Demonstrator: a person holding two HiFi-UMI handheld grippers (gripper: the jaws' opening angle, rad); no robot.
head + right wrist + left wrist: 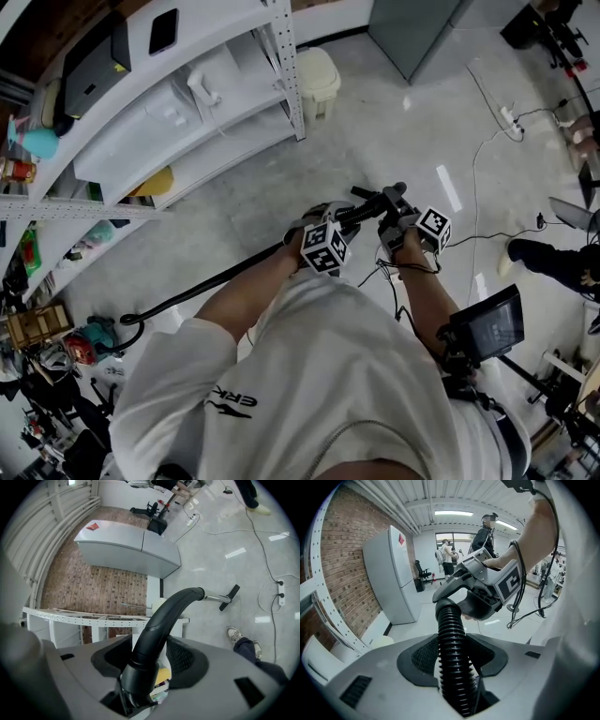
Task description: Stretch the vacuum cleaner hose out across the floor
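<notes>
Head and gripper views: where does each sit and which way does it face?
Head view: on the head, facing steeply down; arms, left gripper, right gripper, hose.
Left gripper view: along its fingers, shut on the hose, toward the right gripper.
Right gripper view: along its fingers, shut on the handle, toward floor.
All show the hose.

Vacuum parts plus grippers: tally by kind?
Grippers: 2 (left gripper, right gripper)
Ribbed hose: 1
Curved handle: 1
Metal wand: 1
Total: 5
</notes>
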